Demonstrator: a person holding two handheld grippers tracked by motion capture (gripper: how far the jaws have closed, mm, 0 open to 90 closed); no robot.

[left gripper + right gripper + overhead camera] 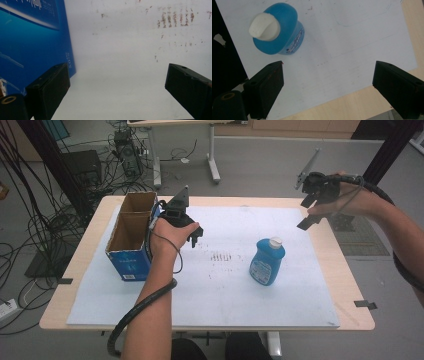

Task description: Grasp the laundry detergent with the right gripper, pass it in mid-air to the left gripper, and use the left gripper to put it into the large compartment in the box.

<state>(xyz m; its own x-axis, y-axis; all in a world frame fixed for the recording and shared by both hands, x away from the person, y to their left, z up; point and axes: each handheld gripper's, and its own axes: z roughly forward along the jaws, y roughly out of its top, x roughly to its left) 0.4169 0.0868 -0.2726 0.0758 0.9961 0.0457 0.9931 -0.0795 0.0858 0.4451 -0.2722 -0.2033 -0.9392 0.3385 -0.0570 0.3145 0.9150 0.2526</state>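
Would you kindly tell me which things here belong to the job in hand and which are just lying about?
In the job:
- blue bottle with white cap, upright on the white sheet
- open cardboard box, beside the left gripper
- right gripper, open, above the table's far right

Lying about:
- cables on the floor
- second table behind

No print is legible: the blue box and blue bottle labels stay unreadable.

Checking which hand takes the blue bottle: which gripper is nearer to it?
Hard to call. The left gripper hangs by the cardboard box, left of the blue bottle; the right gripper is raised beyond the bottle's right.
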